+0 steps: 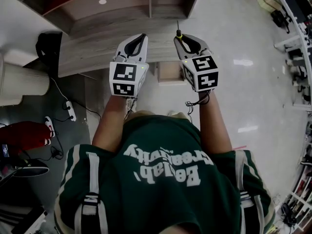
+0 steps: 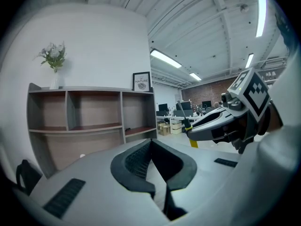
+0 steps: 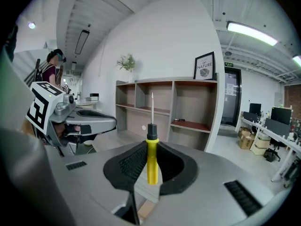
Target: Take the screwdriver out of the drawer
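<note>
A screwdriver (image 3: 152,161) with a yellow handle, a black collar and a thin metal shaft stands upright between the jaws of my right gripper (image 3: 151,149), which is shut on the handle. From the head view, the screwdriver (image 1: 179,32) pokes out past the tips of the right gripper (image 1: 184,40), held up in front of the chest. My left gripper (image 1: 140,39) hangs beside it at the same height, with its jaws together and nothing in them. In the left gripper view, the left gripper (image 2: 151,147) is bare, and the right gripper (image 2: 221,124) carries the screwdriver (image 2: 187,124). A small drawer (image 1: 170,72) lies below, under the wooden top.
A wooden shelf unit (image 1: 112,13) with open compartments stands ahead against a white wall, with a plant (image 3: 127,62) and a framed picture (image 3: 204,66) on top. On the floor at the left are a white cylinder (image 1: 22,82) and a power strip (image 1: 70,110). Racks (image 1: 297,43) line the right.
</note>
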`<state>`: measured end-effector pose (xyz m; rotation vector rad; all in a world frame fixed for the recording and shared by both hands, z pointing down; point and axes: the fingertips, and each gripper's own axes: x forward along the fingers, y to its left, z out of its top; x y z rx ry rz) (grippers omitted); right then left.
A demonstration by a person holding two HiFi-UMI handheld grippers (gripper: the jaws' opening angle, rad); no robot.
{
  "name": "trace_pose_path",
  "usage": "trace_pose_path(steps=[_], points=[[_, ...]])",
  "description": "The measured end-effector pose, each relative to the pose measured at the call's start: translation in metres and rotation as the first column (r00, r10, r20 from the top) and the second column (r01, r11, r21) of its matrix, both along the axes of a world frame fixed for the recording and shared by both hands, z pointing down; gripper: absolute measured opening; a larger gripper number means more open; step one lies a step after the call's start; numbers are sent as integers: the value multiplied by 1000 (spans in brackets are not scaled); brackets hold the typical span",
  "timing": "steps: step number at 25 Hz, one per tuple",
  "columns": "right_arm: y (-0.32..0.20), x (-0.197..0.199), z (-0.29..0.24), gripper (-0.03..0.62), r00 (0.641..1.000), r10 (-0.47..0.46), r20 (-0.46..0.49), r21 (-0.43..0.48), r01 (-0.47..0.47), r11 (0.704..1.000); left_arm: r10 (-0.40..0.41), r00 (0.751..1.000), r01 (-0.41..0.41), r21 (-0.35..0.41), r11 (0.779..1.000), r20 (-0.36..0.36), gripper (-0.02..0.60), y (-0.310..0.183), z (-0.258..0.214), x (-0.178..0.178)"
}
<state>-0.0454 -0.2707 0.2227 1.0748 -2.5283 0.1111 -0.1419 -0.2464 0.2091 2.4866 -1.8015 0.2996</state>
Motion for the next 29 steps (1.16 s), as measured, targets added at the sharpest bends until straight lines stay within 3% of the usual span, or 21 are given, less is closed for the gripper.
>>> trace_pose_path(steps=[15,22,29], points=[[22,-2,-4,78,999,-34,-19,56,35,998,-30,1000,31,7,1000,-6,18,26,-1,1],[30,31,-21,78,999,-36,-16,68,37,997,-24,1000,24,19,1000,2,18,34,-20,35],[27,-40,24,78,1000,-23,-18,84,25,996,-8,1000,9,27,1000,-18,18,30,27,-36]])
